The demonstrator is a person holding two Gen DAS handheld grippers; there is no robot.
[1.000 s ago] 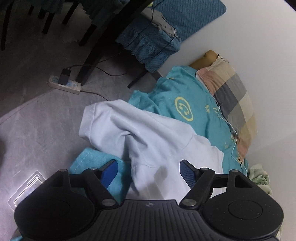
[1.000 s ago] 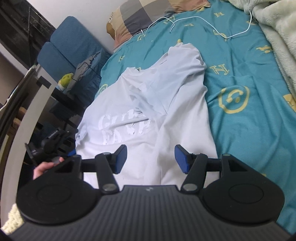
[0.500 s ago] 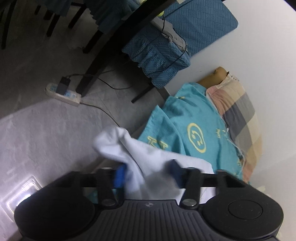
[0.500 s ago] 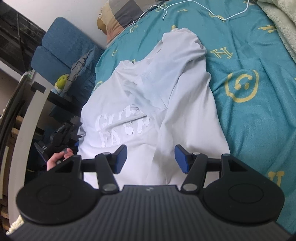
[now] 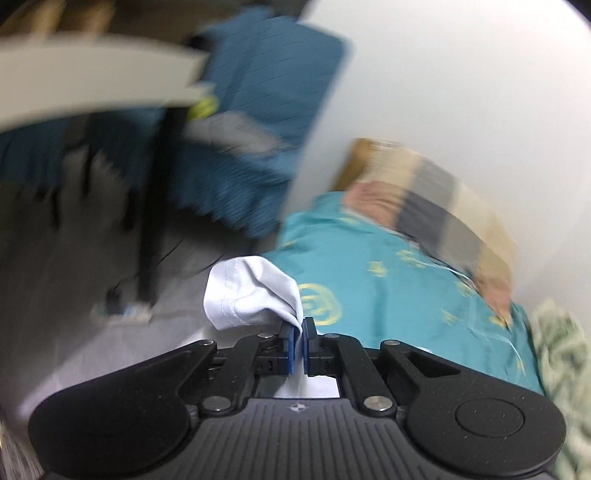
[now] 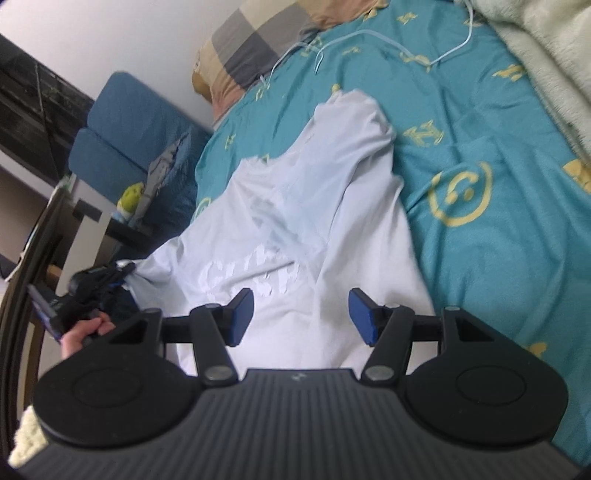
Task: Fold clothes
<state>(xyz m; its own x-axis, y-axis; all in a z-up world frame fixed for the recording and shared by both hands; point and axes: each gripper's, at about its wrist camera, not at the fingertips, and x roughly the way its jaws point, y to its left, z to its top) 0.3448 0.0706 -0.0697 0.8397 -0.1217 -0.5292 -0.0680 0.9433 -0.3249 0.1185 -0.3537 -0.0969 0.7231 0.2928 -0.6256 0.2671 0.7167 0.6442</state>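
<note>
Left gripper (image 5: 300, 334): jaws have just closed and now pinch a hemmed edge of the white T-shirt (image 5: 251, 291), the blue pads pressed together on the cloth. A bunched lobe of the fabric stands out at about 11 o'clock from the jaws, and a strip of it shows below them, between the linkage arms. In the right wrist view the same gripper (image 6: 122, 271) appears at 9 o'clock, held by a hand (image 6: 86, 332), with the shirt's edge drawn up to its tip.

Right gripper (image 6: 301, 314): jaws released, standing apart with nothing pressed between the pads; they hover over the lower body of the shirt, whose cloth shows through the gap (contact cannot be told).

White T-shirt (image 6: 314, 229): spread rumpled on the bed, its teal sheet (image 6: 480, 155) printed with yellow letters and smiley rings. White lettering on the shirt lies just beyond the right jaws at 12 o'clock; one sleeve reaches toward 1 o'clock.

Surroundings: a checked pillow (image 6: 266, 40) at the head of the bed, 12 o'clock; a thin white cable (image 6: 369, 35) looped on the sheet beside it; a cream fleece blanket (image 6: 546, 55) at 2 o'clock; a blue cushion (image 6: 125, 125) against the wall at 10 o'clock. The left wrist view is heavily motion-blurred beyond the shirt.
</note>
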